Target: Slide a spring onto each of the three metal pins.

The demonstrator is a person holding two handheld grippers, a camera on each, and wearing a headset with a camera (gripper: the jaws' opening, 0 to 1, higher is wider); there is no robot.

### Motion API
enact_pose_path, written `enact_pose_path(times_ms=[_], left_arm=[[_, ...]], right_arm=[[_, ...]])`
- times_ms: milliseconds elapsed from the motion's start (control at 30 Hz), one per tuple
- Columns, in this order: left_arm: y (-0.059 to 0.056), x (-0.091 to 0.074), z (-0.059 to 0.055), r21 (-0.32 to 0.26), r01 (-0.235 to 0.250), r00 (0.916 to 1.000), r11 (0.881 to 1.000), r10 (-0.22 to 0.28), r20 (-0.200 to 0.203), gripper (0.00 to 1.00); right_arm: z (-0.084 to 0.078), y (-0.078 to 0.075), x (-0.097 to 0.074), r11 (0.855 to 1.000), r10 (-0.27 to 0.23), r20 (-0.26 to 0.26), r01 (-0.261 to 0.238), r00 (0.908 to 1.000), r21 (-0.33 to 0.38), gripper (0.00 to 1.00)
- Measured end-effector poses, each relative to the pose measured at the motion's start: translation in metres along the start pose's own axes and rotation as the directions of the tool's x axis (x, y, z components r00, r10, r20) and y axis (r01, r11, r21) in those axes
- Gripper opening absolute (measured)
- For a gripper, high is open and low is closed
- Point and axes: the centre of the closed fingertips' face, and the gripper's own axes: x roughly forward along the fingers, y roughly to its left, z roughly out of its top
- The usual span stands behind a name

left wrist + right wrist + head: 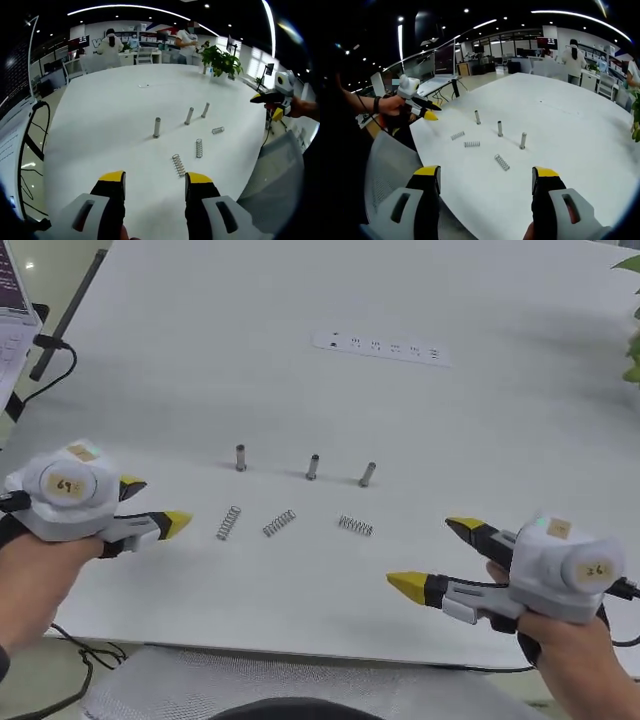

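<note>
Three bare metal pins stand in a row on the white table: left pin (240, 457), middle pin (313, 467), right pin (367, 474). In front of them lie three springs: left spring (229, 522), middle spring (279, 523), right spring (355, 526). My left gripper (150, 505) hovers open at the left, just left of the left spring (178, 164). My right gripper (438, 557) hovers open at the front right, nothing between its jaws; the right spring (502, 162) lies ahead of it. The pins (157, 127) (499, 128) are also in both gripper views.
A white power strip (377, 347) lies farther back on the table. A laptop (12, 310) and black cables (55, 350) sit at the far left edge. A plant (632, 330) stands at the right edge. Several people stand at desks in the background.
</note>
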Motion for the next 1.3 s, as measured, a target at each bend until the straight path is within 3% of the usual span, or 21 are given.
enact_pose_path(times_ms=[333,833,1300], left_arm=[[-0.003,-0.009,-0.003,-0.023,-0.024,0.9997,0.999,0.024,0.008,0.43],[-0.031,0.015,0.002,-0.009,0.027,0.9996,1.000,-0.027,-0.002,0.41],[-0.051,0.045,-0.005,-0.009,0.070,0.9970,0.998,-0.070,-0.033,0.36]], right_arm=[[-0.001,0.001,0.002,1.000,0.018,-0.002,-0.018,0.9998,-0.001,0.74],[-0.001,0.007,0.000,1.000,0.030,-0.003,-0.030,0.9996,0.002,0.74],[-0.002,0.008,-0.003,1.000,0.024,-0.011,-0.024,0.9997,0.000,0.74]])
